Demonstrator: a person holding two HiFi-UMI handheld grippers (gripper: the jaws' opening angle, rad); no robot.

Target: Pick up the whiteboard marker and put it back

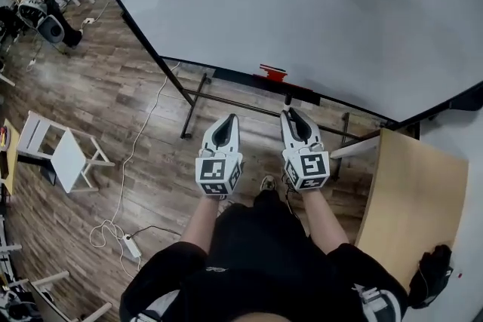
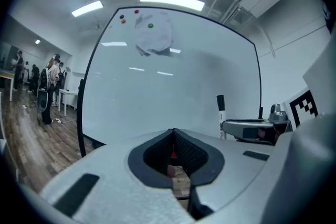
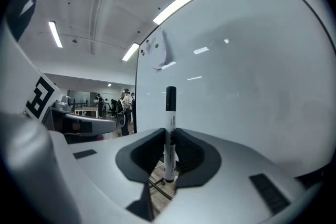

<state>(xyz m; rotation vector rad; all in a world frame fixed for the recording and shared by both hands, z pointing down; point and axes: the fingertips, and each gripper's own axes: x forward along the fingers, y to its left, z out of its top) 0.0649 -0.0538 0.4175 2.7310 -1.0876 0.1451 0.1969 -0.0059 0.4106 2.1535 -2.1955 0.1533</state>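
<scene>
A white whiteboard marker (image 3: 169, 136) with a black cap stands upright between the jaws of my right gripper (image 3: 169, 131), which is shut on its barrel. From the left gripper view the same marker (image 2: 221, 115) rises above the right gripper (image 2: 247, 130). My left gripper (image 2: 174, 132) is shut, its tips meeting with nothing between them. In the head view both grippers, left (image 1: 229, 119) and right (image 1: 290, 115), are held side by side, pointing at the big whiteboard (image 1: 317, 4). A red object (image 1: 272, 72) lies on the board's tray just beyond them.
A light wooden table (image 1: 411, 192) stands at the right with a black object (image 1: 432, 275) on it. The whiteboard's dark frame legs (image 1: 198, 98) rest on the wood floor. A white chair (image 1: 64, 151), a cable with a power strip (image 1: 130, 245) and distant people (image 1: 38, 0) are at the left.
</scene>
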